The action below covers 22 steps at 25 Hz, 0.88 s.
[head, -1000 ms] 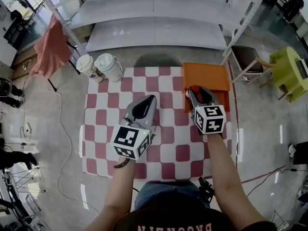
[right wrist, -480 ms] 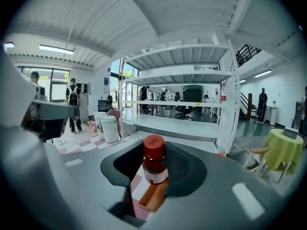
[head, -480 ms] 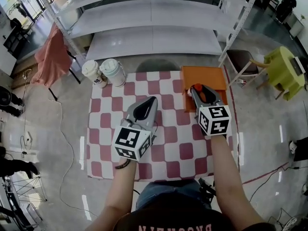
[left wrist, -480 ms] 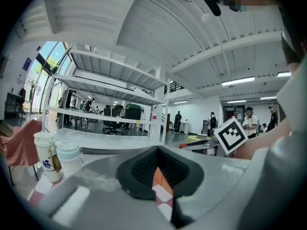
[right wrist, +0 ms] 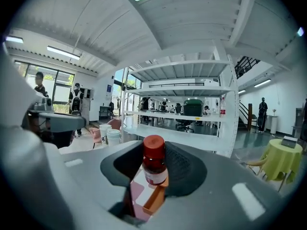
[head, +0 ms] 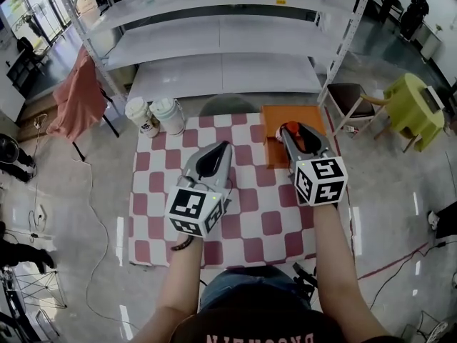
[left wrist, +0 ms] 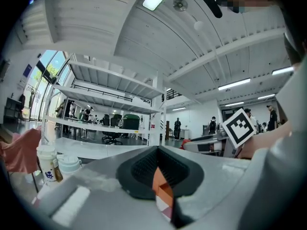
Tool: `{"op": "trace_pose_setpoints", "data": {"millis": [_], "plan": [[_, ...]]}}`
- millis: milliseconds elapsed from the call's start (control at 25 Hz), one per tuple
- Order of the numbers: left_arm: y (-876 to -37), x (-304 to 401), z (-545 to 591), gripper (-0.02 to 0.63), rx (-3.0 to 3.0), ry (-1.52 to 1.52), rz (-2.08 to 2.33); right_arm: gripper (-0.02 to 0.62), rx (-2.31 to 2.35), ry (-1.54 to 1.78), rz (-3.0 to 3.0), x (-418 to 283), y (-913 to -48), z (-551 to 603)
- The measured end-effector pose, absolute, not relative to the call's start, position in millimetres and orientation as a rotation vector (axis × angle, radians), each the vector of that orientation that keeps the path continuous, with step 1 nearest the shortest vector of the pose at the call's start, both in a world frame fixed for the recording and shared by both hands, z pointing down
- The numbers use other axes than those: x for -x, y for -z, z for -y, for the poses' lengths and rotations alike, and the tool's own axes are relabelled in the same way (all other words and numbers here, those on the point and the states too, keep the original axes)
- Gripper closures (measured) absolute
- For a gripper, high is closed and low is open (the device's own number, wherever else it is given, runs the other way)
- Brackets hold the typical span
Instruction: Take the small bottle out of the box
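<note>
- Between the pads (right wrist: 184, 171) of the right claw (head: 293, 134) stands the small bottle (right wrist: 154, 169), upright, red cap uppermost; the claw is pinching it at the body, below the cap.
- Just beneath that claw lies the orange box (head: 318, 114). In the right gripper view a corner of its wall shows under the bottle's base, so the bottle looks lifted off the floor of the box, though whether it has fully cleared the rim I cannot tell.
- To the left of the right claw, well apart from it, the left claw (head: 216, 152) hangs over the checkered tabletop (head: 250, 213) with its jaws pressed together and nothing between them.
- The step in hand, as I judge it, is the lift-out. Doing it well means:
  - raising the claw straight up until the base is plainly above the wall — no sideways travel before that, or the bottle may catch the rim and twist in the pads;
  - holding the pinch steady and the bottle upright, since the grip sits on a smooth round body;
  - then carrying it toward the claw's near-left side, over bare checks, and lowering until the base rests flat before spreading the jaws.
</note>
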<state>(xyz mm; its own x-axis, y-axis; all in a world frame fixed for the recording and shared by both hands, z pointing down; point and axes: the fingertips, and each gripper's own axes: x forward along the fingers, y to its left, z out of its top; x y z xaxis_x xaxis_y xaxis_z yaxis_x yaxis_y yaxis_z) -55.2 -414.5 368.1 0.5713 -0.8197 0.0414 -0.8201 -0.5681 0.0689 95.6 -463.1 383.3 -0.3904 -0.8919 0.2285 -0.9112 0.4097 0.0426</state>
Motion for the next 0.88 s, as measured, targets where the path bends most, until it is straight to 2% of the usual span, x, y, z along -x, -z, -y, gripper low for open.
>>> {"op": "trace_pose_setpoints", "data": {"millis": [440, 880], "plan": [[-319.4, 43.8, 383.3, 0.606, -2.767, 0.064, 1.513, 0.457, -1.561, -0.042, 2.502, -106.2, -338.1, 412.7], [-269.7, 44.9, 362.7, 0.606, -2.84, 0.148, 1.579, 0.457, -1.741, 0.149, 2.534, -139.6, -272.6, 353.5]]}}
